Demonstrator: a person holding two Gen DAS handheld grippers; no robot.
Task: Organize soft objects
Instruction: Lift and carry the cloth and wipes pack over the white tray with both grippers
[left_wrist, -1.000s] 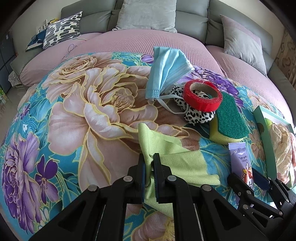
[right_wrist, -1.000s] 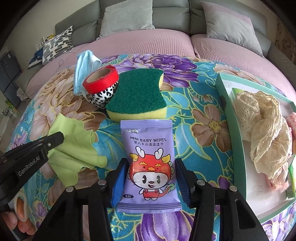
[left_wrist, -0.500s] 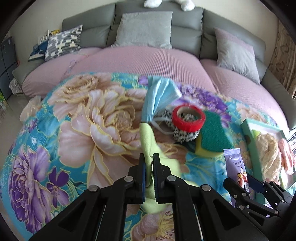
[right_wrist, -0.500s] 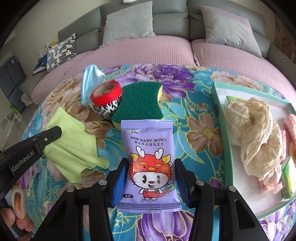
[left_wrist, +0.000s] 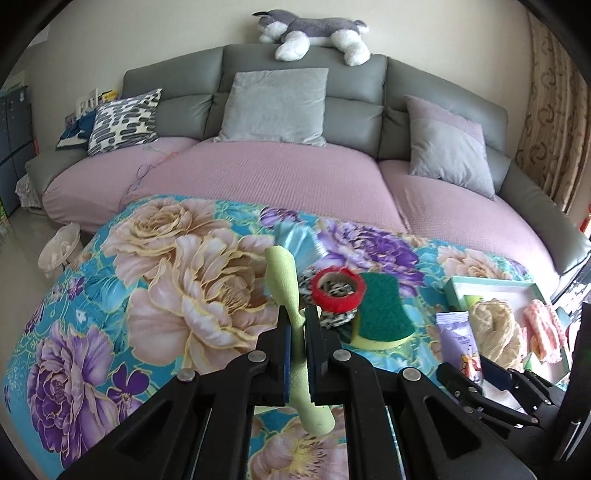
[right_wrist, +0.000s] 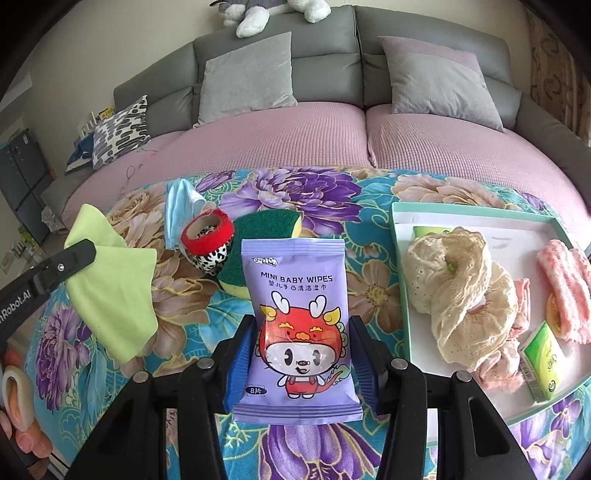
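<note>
My left gripper (left_wrist: 298, 325) is shut on a light green cloth (left_wrist: 286, 284), which hangs off the flowered blanket; the right wrist view shows that cloth (right_wrist: 114, 288) dangling from the left gripper (right_wrist: 79, 254). My right gripper (right_wrist: 301, 332) is shut on a purple pack of baby wipes (right_wrist: 299, 306), held above the blanket. The same pack (left_wrist: 456, 339) shows at the lower right of the left wrist view. A teal tray (right_wrist: 400, 266) on the right holds a cream lace piece (right_wrist: 458, 295), pink cloths (right_wrist: 565, 291) and green packets.
On the blanket lie a blue face mask (right_wrist: 177, 210), a red tape roll (right_wrist: 208, 232) over a spotted cloth, and a green-and-yellow sponge (right_wrist: 266, 229). Behind stands a grey sofa (left_wrist: 354, 110) with pink covers, cushions and a plush dog (left_wrist: 314, 33). A person's fingers (right_wrist: 14, 402) show at lower left.
Both grippers have risen. The green cloth has come up off the blanket with the left gripper and now hangs. The wipes pack has lifted with the right gripper.
</note>
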